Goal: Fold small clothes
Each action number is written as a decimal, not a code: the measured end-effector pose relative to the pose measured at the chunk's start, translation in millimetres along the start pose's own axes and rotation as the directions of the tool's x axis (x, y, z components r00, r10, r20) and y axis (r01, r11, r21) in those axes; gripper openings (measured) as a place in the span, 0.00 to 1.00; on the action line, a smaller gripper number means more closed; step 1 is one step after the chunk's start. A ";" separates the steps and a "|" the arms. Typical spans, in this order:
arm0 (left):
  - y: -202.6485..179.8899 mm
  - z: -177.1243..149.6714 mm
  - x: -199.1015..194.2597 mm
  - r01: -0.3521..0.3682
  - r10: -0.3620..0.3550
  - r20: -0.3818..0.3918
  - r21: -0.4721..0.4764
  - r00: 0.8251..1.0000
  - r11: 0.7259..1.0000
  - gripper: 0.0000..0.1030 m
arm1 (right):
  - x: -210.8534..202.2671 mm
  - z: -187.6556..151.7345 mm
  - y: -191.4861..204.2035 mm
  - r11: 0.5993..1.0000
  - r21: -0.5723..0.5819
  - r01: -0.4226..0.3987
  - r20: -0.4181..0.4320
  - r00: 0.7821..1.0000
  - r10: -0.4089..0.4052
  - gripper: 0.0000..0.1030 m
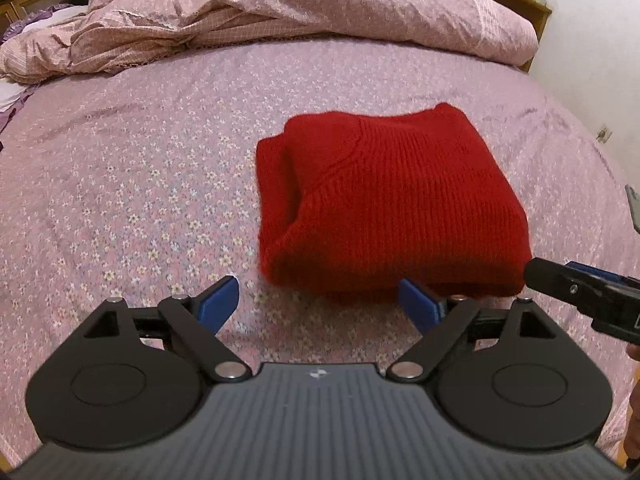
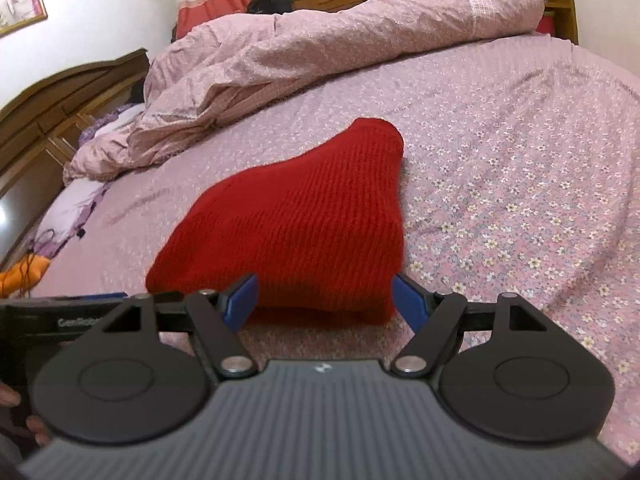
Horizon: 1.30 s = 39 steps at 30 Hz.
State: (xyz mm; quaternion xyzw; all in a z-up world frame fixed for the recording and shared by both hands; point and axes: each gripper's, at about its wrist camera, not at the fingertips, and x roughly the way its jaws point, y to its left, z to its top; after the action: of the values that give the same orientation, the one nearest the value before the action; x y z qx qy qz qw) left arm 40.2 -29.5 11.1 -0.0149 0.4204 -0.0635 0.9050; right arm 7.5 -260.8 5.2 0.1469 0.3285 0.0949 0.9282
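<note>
A red knitted sweater (image 1: 392, 204) lies folded into a compact block on the pink floral bedsheet (image 1: 132, 184). My left gripper (image 1: 320, 304) is open and empty, just in front of the sweater's near edge, its right blue fingertip (image 1: 420, 304) close to the fabric. My right gripper (image 2: 326, 300) is open and empty, its blue fingertips on either side of the near end of the sweater (image 2: 296, 224). The right gripper also shows at the right edge of the left wrist view (image 1: 588, 296).
A rumpled pink duvet (image 1: 304, 8) lies across the far side of the bed. A wooden headboard (image 2: 60, 100) and purple pillow (image 2: 76, 208) sit at the left. An orange item (image 2: 20, 276) lies at the left bed edge.
</note>
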 end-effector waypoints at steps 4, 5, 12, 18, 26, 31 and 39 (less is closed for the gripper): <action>-2.2 -3.5 1.7 0.002 -0.002 -0.019 0.003 1.000 1.000 0.88 | -2.6 -5.5 2.4 1.000 -0.011 0.003 0.000 1.000 -0.003 0.74; -2.4 -4.2 2.5 0.003 -0.002 -0.024 0.002 1.000 1.000 0.88 | -2.9 -6.6 3.7 1.000 -0.016 0.007 0.001 1.000 -0.007 0.74; -3.3 -9.0 10.0 0.000 0.000 -0.059 -0.006 0.998 1.000 0.88 | 1.4 -11.0 6.6 0.999 -0.029 0.020 -0.001 1.000 -0.020 0.74; -2.3 -11.8 13.7 -0.006 0.005 -0.073 -0.007 0.997 1.000 0.88 | 6.1 -15.6 4.8 0.999 -0.019 0.030 -0.018 0.999 -0.030 0.74; -1.7 -13.8 14.6 -0.004 0.003 -0.084 -0.008 0.996 1.000 0.88 | 7.0 -16.5 5.3 0.999 -0.019 0.031 -0.021 0.999 -0.032 0.74; -1.6 -13.8 14.5 -0.004 0.003 -0.085 -0.010 0.996 1.000 0.88 | 8.4 -18.0 5.2 0.999 -0.016 0.032 -0.024 0.999 -0.033 0.74; -0.8 -14.8 15.2 -0.004 0.002 -0.089 -0.014 0.996 1.000 0.89 | 8.6 -18.7 6.1 0.999 -0.016 0.033 -0.026 0.999 -0.033 0.74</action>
State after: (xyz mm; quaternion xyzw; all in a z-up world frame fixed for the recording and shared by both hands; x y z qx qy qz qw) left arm 38.5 -31.8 -9.9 -0.0176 0.4606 -0.0599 0.8854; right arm 1.6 -248.8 -11.6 0.1329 0.3423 0.0841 0.9263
